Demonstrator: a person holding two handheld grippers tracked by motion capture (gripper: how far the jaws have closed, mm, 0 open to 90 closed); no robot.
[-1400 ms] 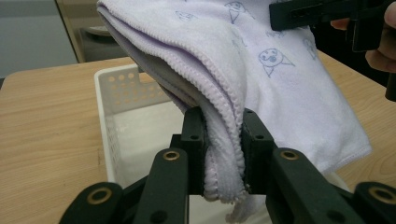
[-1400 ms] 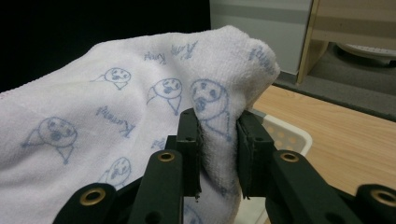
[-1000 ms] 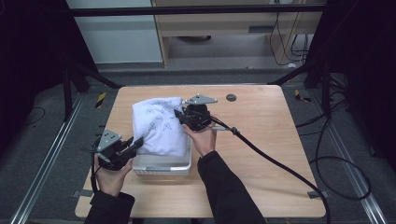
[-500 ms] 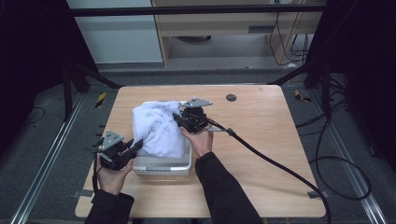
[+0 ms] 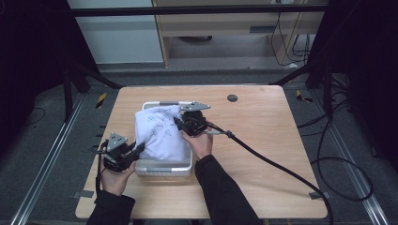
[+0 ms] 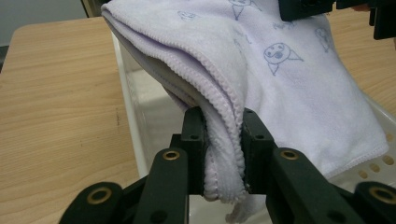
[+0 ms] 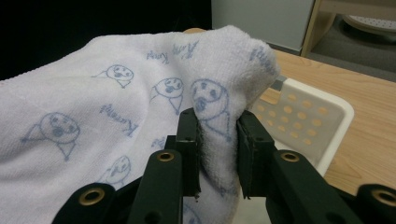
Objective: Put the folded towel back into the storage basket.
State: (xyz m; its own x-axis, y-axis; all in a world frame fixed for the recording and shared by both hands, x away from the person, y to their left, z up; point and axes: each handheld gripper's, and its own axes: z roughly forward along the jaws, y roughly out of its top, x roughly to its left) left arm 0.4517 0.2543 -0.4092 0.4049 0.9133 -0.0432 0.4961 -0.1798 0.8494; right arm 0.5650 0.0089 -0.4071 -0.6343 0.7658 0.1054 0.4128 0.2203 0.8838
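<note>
Currently we hold the towel point(image 5: 159, 133) with both tools, spread over the white basket point(image 5: 164, 167) at the centre left of the high view. The left gripper point(image 6: 223, 135) has its fingers point(image 6: 194, 140) clamped on a folded, stitched hem of the towel; in the high view this gripper point(image 5: 133, 151) sits at the lower left corner of the basket. The right gripper point(image 7: 217, 135) has its fingers point(image 7: 250, 144) clamped on a bunched corner of the cloth, with the perforated basket wall point(image 7: 303, 116) just behind it; in the high view this gripper point(image 5: 180, 123) is at the upper right of the towel.

Progress, as we judge it: the grasp is done, with two opposite ends of the towel secured. The cloth lies draped across the basket's opening and bulges above the rim, so it is not yet settled inside. The near end hangs over the basket's front edge.

What remains, in our judgement: bring the towel fully inside the walls, tuck in the overhanging end, then part both sets of fingers and clear the grippers from the wooden worktop point(image 5: 263, 140).
</note>
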